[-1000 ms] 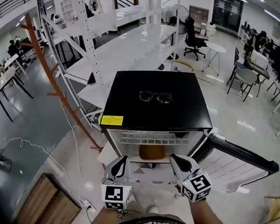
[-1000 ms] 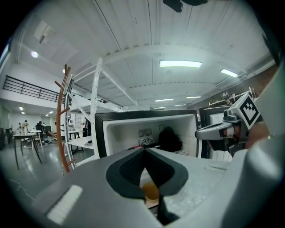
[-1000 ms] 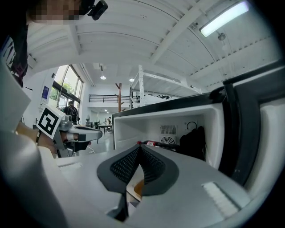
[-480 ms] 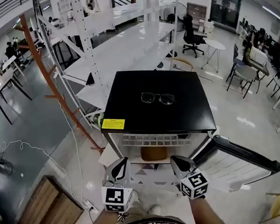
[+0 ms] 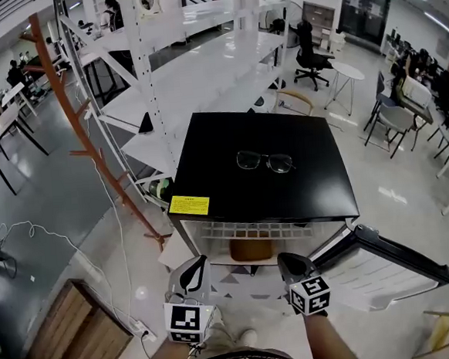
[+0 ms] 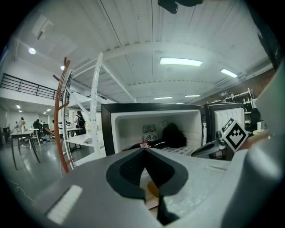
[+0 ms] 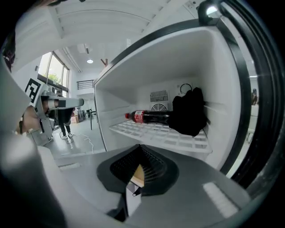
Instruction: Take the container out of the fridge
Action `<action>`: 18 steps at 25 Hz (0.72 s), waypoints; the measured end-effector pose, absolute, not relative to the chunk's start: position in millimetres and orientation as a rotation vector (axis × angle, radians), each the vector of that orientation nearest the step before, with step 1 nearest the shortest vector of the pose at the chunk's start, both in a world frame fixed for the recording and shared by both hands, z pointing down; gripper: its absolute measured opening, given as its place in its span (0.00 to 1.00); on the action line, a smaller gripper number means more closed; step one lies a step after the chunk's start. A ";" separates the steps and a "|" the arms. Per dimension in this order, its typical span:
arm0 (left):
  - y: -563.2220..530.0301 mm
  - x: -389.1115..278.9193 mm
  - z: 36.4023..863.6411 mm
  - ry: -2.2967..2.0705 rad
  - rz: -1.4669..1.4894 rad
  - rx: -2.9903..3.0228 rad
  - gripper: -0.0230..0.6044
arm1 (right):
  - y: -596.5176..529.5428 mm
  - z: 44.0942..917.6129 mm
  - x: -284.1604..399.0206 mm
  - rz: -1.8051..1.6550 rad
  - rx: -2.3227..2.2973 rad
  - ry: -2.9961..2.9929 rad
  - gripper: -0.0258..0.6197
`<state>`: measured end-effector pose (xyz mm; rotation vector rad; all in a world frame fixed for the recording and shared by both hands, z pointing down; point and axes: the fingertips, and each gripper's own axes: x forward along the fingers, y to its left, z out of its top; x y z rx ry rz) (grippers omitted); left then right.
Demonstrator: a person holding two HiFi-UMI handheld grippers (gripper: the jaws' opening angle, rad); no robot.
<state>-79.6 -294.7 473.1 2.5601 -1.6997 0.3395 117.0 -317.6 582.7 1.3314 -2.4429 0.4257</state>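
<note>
A tan container (image 5: 250, 249) sits low inside the open black fridge (image 5: 263, 176), under the white wire shelf (image 5: 252, 229). My left gripper (image 5: 195, 264) and right gripper (image 5: 287, 261) hover just in front of the opening, either side of the container, both shut and holding nothing. In the left gripper view the jaws (image 6: 144, 151) meet at their tips, and a tan sliver of the container (image 6: 152, 189) shows below them. The right gripper view shows the jaws (image 7: 140, 149) closed the same way over a tan sliver (image 7: 137, 174).
A cola bottle (image 7: 149, 117) and a black bundle (image 7: 189, 111) lie on the wire shelf. Glasses (image 5: 266, 161) rest on the fridge top. The fridge door (image 5: 386, 263) stands open at right. White shelving (image 5: 171, 86) and a wooden coat stand (image 5: 81, 124) lie behind and left.
The fridge sits a little further right in the head view. Both grippers have sunk slightly in that view and stay shut before the opening.
</note>
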 end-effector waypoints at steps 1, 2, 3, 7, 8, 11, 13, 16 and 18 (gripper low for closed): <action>-296.3 -80.2 472.6 -1.698 0.336 2.562 0.04 | -319.9 585.4 117.1 0.432 1.335 -2.433 0.08; -297.8 -80.6 472.5 -1.694 0.335 2.564 0.04 | -321.7 588.2 116.8 0.439 1.337 -2.424 0.08; -299.1 -80.5 472.9 -1.688 0.335 2.567 0.04 | -323.1 591.4 116.3 0.448 1.337 -2.415 0.08; -303.6 -78.9 475.1 -1.662 0.335 2.581 0.04 | -328.2 603.3 114.3 0.478 1.340 -2.384 0.08; -304.6 -79.0 475.1 -1.659 0.333 2.584 0.04 | -329.7 605.9 113.7 0.483 1.342 -2.378 0.08; -307.5 -79.9 474.1 -1.651 0.328 2.593 0.04 | -333.8 613.7 112.7 0.496 1.345 -2.365 0.08; -309.6 -81.1 473.8 -1.646 0.327 2.594 0.04 | -335.9 620.2 112.5 0.510 1.347 -2.353 0.10; -312.4 -81.9 475.7 -1.635 0.332 2.594 0.04 | -338.7 633.4 114.2 0.536 1.357 -2.318 0.12; -313.5 -80.1 477.4 -1.622 0.335 2.599 0.04 | -340.4 643.2 116.4 0.555 1.365 -2.293 0.14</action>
